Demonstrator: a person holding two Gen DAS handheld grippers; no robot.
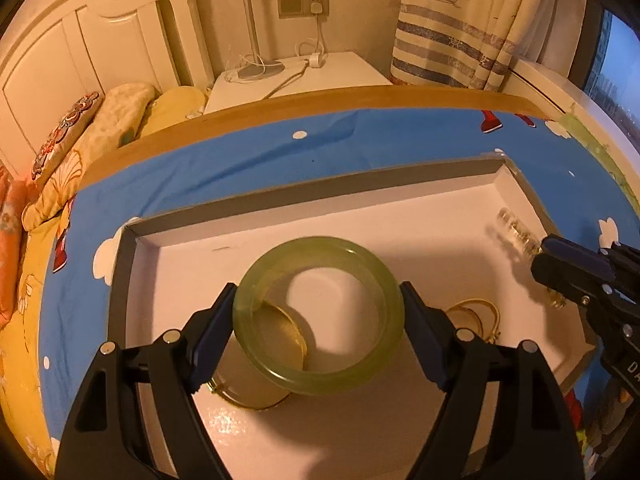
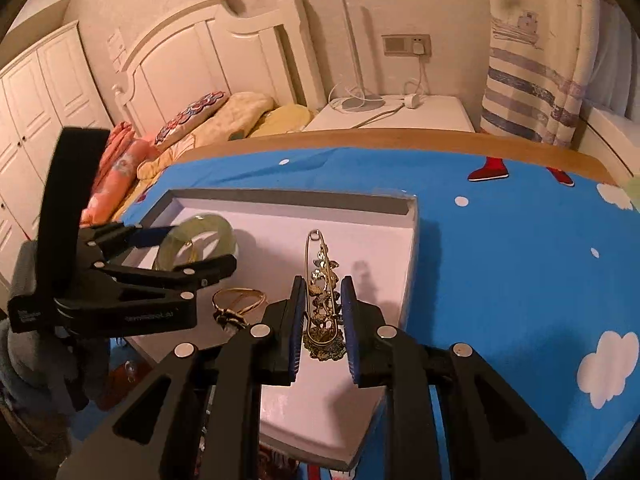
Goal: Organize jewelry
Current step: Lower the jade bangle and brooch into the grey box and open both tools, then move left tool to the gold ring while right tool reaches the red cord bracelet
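Note:
My left gripper [image 1: 318,312] is shut on a green jade bangle [image 1: 360,376] and holds it over the white tray [image 1: 312,196]. A gold bangle [image 1: 256,400] lies on the tray floor under it. A second gold bangle [image 1: 484,316] lies to the right. In the right wrist view my right gripper [image 2: 323,312] is shut on a gold ornamental pin brooch [image 2: 322,280], held upright over the tray [image 2: 288,196]. The left gripper [image 2: 224,248] with the jade bangle [image 2: 200,226] shows at the left, and a gold bangle [image 2: 238,300] lies below it.
The tray sits on a blue cartoon-print cloth [image 1: 248,160] over a wooden table edge [image 1: 320,98]. A bed with pillows [image 2: 208,120] is at the left, a white nightstand [image 2: 400,118] with a lamp base and charger behind, and a striped curtain [image 2: 528,80] at the right.

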